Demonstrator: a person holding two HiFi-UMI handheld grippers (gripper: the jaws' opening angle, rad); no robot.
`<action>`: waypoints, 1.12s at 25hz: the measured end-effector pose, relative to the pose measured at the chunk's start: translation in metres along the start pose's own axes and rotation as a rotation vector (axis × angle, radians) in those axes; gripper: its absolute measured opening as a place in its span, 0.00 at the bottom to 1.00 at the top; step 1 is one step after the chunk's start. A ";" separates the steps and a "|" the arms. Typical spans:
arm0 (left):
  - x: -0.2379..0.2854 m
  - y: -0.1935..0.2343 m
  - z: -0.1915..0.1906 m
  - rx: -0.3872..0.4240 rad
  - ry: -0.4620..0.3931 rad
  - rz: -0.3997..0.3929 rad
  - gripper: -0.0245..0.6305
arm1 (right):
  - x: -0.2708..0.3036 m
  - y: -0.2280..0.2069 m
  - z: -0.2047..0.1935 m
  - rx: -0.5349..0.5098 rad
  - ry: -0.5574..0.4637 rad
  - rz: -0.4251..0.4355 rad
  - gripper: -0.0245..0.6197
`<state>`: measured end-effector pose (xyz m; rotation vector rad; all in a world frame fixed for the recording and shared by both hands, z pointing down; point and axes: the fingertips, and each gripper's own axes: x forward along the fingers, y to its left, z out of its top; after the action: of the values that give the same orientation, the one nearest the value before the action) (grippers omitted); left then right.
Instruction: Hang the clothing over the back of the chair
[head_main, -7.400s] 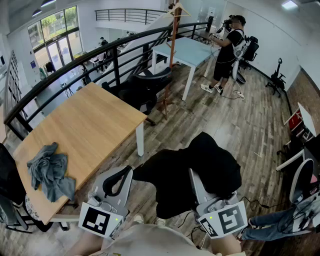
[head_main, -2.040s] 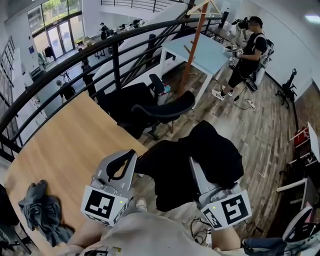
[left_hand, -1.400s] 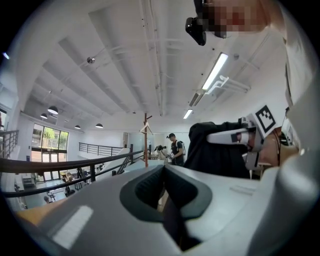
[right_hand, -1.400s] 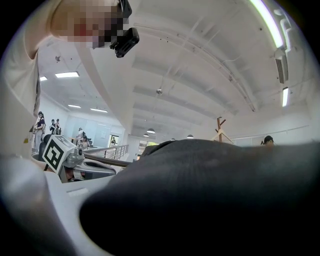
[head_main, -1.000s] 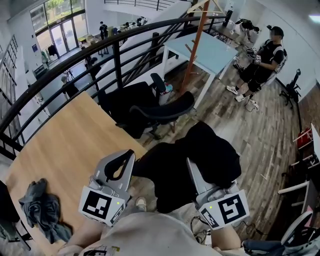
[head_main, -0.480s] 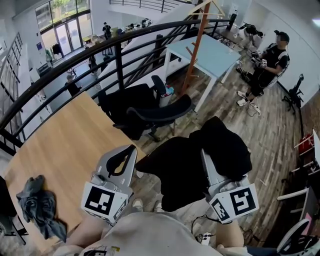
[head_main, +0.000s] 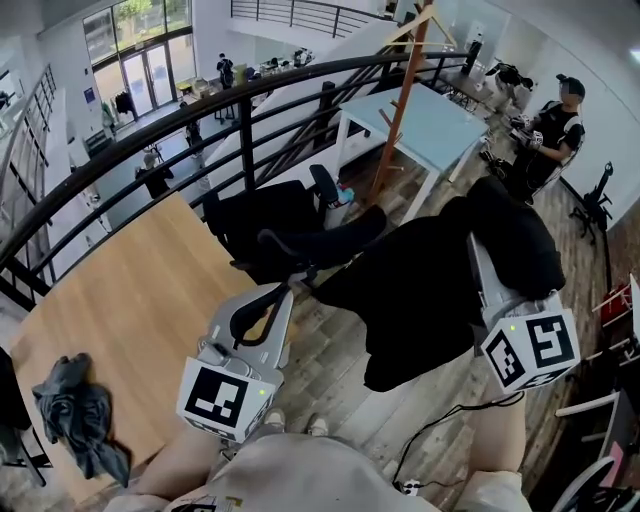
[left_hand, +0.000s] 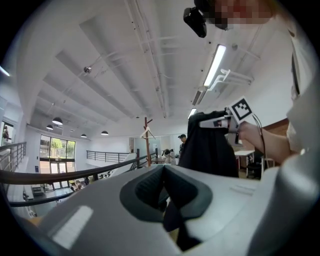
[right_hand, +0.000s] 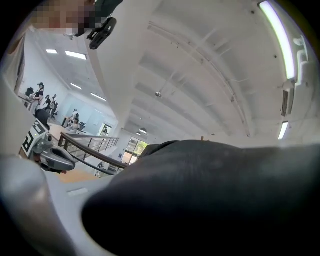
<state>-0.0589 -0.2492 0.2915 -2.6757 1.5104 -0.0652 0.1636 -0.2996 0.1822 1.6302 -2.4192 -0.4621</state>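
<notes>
A black garment (head_main: 420, 290) hangs in the air, stretched between my two grippers. My left gripper (head_main: 288, 293) is shut on its lower left corner; dark cloth shows pinched between the jaws of that left gripper (left_hand: 167, 200). Raised at the right, my right gripper (head_main: 476, 246) is shut on the garment's bunched top, and black cloth (right_hand: 210, 200) fills most of the right gripper view. A black office chair (head_main: 320, 240) stands just beyond the garment, its curved back facing me. The garment (left_hand: 210, 145) hangs apart from the chair.
A wooden table (head_main: 130, 290) lies at the left with a crumpled grey cloth (head_main: 75, 415) on it. A black railing (head_main: 200, 120) runs behind the chair. Farther back are a wooden coat stand (head_main: 400, 90), a pale blue table (head_main: 430, 115) and a person (head_main: 550, 130).
My right gripper has risen and swung right with the garment's top, lifting the cloth higher and closer to the chair. The left gripper has moved a little forward and up, still gripping.
</notes>
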 end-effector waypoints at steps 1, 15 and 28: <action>0.002 -0.001 0.001 -0.008 0.005 -0.003 0.04 | 0.006 -0.009 0.007 -0.011 -0.006 -0.001 0.18; 0.025 0.027 0.001 -0.004 -0.005 0.039 0.04 | 0.110 -0.070 0.138 -0.295 -0.125 -0.018 0.20; 0.098 0.123 0.093 0.045 -0.136 0.099 0.04 | 0.202 -0.088 0.237 -0.152 -0.414 -0.063 0.20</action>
<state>-0.1066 -0.3931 0.1892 -2.5101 1.5764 0.0844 0.0864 -0.4815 -0.0737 1.6836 -2.5326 -1.0605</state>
